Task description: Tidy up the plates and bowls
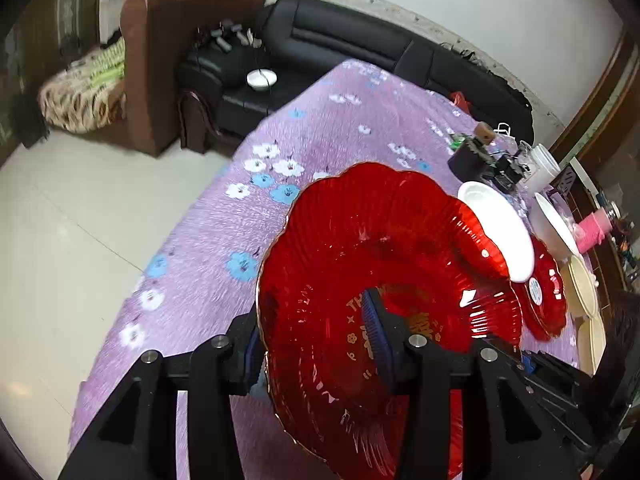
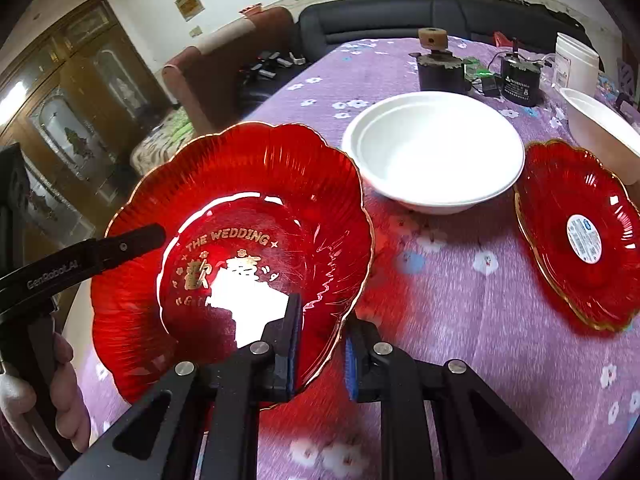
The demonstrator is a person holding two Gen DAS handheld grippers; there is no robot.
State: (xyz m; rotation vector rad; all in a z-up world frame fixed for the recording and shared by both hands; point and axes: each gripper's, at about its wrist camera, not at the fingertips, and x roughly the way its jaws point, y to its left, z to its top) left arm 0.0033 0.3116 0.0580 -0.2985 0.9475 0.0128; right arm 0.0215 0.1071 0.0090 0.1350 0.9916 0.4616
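A red glass plate with gold lettering [image 1: 360,264] [image 2: 248,216] is held tilted above the purple flowered tablecloth [image 1: 224,240] [image 2: 480,320]. My left gripper [image 1: 316,340] is shut on its near rim, one finger inside, one outside. My right gripper [image 2: 320,344] is shut on the plate's opposite rim the same way. The left gripper's finger [image 2: 120,246] shows over the plate's left edge in the right wrist view. A white bowl [image 1: 496,228] [image 2: 432,156] stands behind the plate. A second red plate with a white sticker [image 1: 544,296] [image 2: 580,232] lies right of it.
Another white bowl [image 1: 554,226] [image 2: 600,132] and cream dishes [image 1: 582,288] sit at the right. Two dark motor-like devices [image 2: 442,68] [image 2: 520,80] and a white jar [image 2: 576,60] stand at the far side. A black sofa [image 1: 360,48] and brown armchair [image 1: 160,64] lie beyond.
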